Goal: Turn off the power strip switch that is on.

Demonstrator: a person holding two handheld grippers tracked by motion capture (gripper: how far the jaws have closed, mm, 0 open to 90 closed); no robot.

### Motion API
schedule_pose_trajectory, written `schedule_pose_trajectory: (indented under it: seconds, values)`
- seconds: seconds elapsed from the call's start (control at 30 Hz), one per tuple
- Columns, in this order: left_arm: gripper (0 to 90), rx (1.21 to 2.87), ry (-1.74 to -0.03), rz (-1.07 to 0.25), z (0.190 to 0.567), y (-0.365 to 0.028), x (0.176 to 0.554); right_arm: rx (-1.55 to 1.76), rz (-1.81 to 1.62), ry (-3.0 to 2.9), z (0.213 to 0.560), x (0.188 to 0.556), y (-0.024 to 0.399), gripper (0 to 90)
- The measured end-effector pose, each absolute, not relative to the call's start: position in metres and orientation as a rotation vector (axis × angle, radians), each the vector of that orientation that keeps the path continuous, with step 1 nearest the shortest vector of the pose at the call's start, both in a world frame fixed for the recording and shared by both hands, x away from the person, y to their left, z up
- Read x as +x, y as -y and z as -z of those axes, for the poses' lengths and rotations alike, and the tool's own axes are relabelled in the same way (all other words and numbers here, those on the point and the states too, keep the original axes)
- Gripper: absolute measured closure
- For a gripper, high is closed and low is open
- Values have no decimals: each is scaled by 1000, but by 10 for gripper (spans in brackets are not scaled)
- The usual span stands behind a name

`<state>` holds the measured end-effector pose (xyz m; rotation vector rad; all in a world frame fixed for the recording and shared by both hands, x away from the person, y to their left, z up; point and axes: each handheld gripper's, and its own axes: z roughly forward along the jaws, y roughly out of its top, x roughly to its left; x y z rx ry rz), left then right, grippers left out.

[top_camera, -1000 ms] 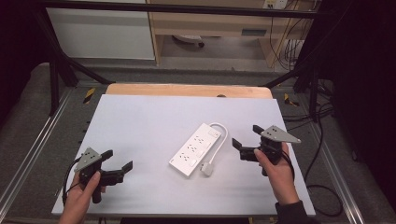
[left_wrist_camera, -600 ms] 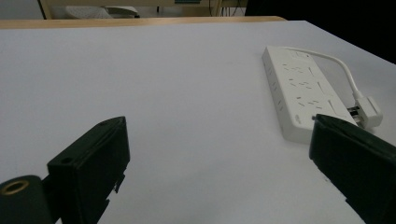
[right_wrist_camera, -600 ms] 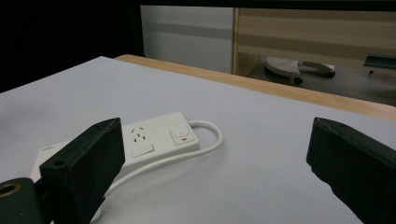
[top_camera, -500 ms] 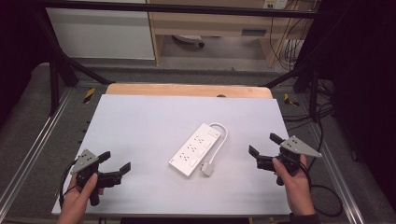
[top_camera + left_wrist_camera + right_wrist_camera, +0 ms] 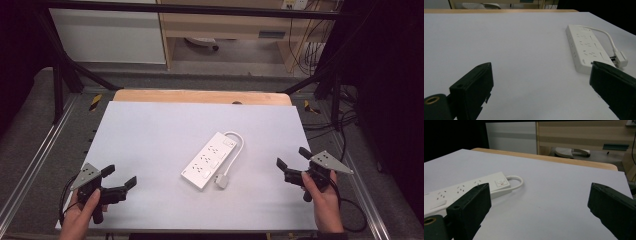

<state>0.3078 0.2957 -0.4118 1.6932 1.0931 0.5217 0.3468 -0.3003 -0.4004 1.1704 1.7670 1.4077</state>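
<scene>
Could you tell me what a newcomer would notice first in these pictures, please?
A white power strip lies slantwise near the middle of the pale table, its short cable looped back so the plug rests beside its near end. The left gripper and right gripper sit open at the near corners, holding nothing.

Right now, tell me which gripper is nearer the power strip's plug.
Right. The right gripper is open, to the right of the plug with bare table between. The left gripper, also open, is farther off near the table's left front corner.
</scene>
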Motion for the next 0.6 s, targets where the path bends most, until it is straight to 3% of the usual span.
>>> schedule_pose_trajectory:
  seconds: [0.6]
  values:
    - [52, 1700, -1094, -522, 413, -294, 310, 1257, -1327, -1889, 435, 364, 295, 42]
